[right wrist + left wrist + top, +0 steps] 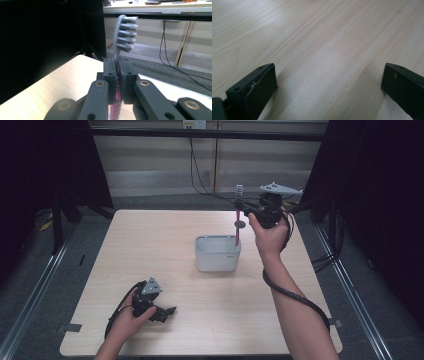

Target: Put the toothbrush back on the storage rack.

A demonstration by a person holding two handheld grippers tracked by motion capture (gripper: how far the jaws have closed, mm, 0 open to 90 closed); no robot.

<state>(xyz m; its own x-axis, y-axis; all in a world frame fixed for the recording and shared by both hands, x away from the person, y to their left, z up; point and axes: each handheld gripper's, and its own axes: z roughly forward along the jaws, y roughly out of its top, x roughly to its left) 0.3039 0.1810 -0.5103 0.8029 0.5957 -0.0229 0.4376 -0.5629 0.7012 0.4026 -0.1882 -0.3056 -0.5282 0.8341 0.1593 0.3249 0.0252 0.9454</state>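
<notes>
Clamped in the right claw (242, 206) is a pink-handled, grey-bristled plastic toothbrush (238, 222), held upright, bristles at twelve o'clock, its lower end dipping into the white rectangular plastic tub (218, 254) at mid-surface. At seven o'clock from the tub, the left claw (169, 312) is seen open, holding nothing, low over the pale wooden surface (160, 245).

A light wooden tabletop (150, 245) carries 1 white tub (217, 254) near its middle.
</notes>
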